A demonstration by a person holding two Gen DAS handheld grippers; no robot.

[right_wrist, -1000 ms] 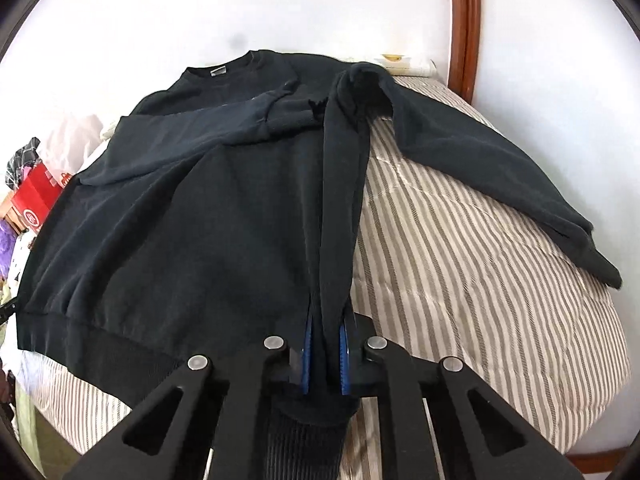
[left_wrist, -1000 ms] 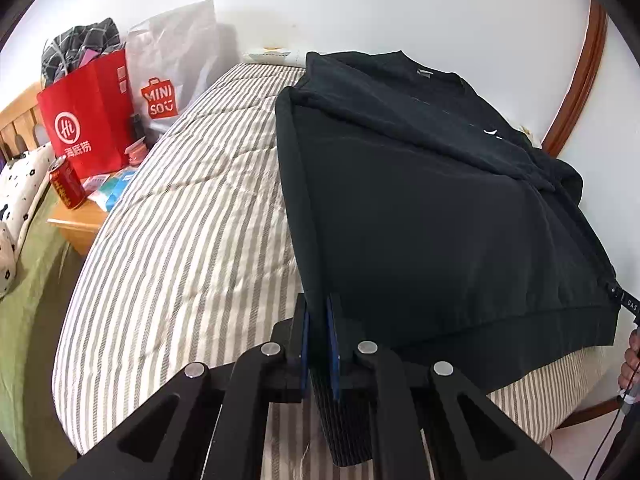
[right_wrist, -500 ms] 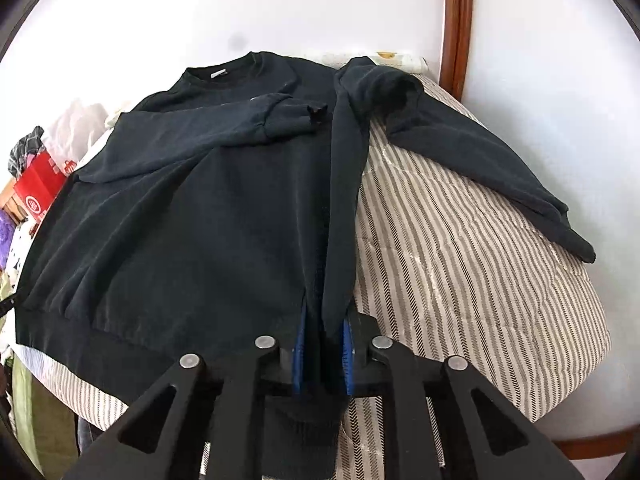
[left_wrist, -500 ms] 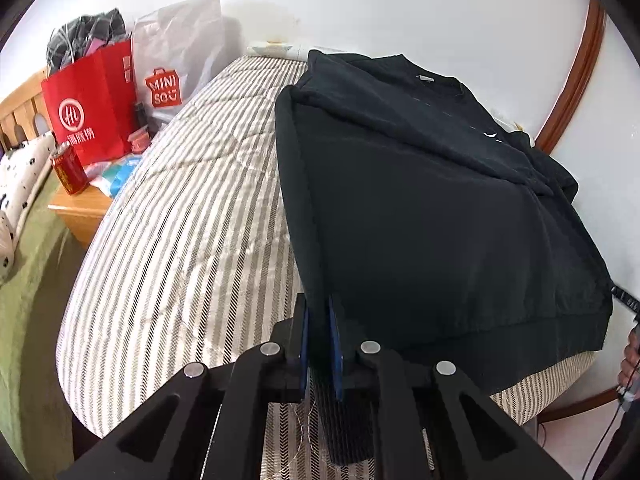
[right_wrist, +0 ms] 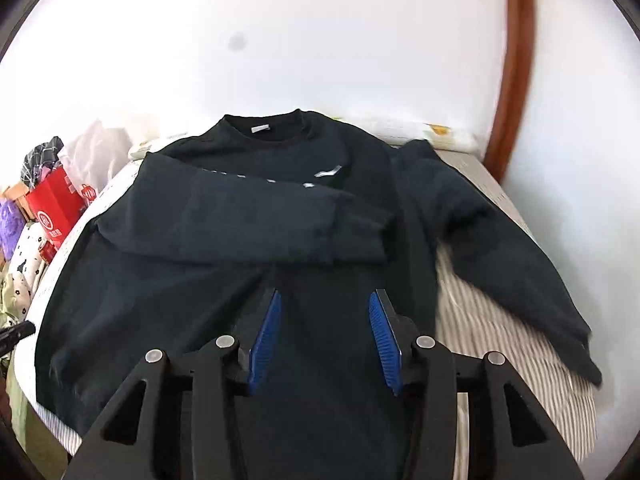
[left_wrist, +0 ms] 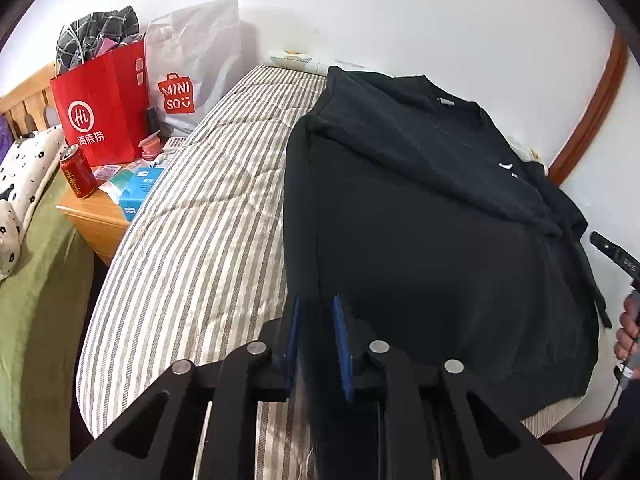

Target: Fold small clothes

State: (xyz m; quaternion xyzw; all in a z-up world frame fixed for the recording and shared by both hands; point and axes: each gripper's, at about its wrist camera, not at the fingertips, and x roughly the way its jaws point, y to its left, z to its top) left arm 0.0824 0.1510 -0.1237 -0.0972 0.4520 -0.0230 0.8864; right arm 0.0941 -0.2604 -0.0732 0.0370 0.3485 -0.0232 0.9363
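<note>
A black sweatshirt (left_wrist: 420,240) lies spread on a bed (left_wrist: 192,240) with a striped cover, its collar toward the far wall and its hem at the near edge. One sleeve (right_wrist: 248,220) is folded across the chest, and the other sleeve (right_wrist: 500,248) trails out over the stripes toward the bed's edge. The left gripper (left_wrist: 316,340) hangs over the near corner of the sweatshirt; its fingers (left_wrist: 340,344) stand narrowly apart and are opening, with the dark hem edge running down between them, loose from the blue pads. The right gripper (right_wrist: 324,336) hovers above the lower body of the sweatshirt; its fingers (right_wrist: 384,340) are spread fairly wide and opening, with nothing clamped between them. Beside the bed, a nightstand (left_wrist: 96,216) carries a red bag (left_wrist: 100,112), a white bag (left_wrist: 192,64) and a red can (left_wrist: 78,176).
</note>
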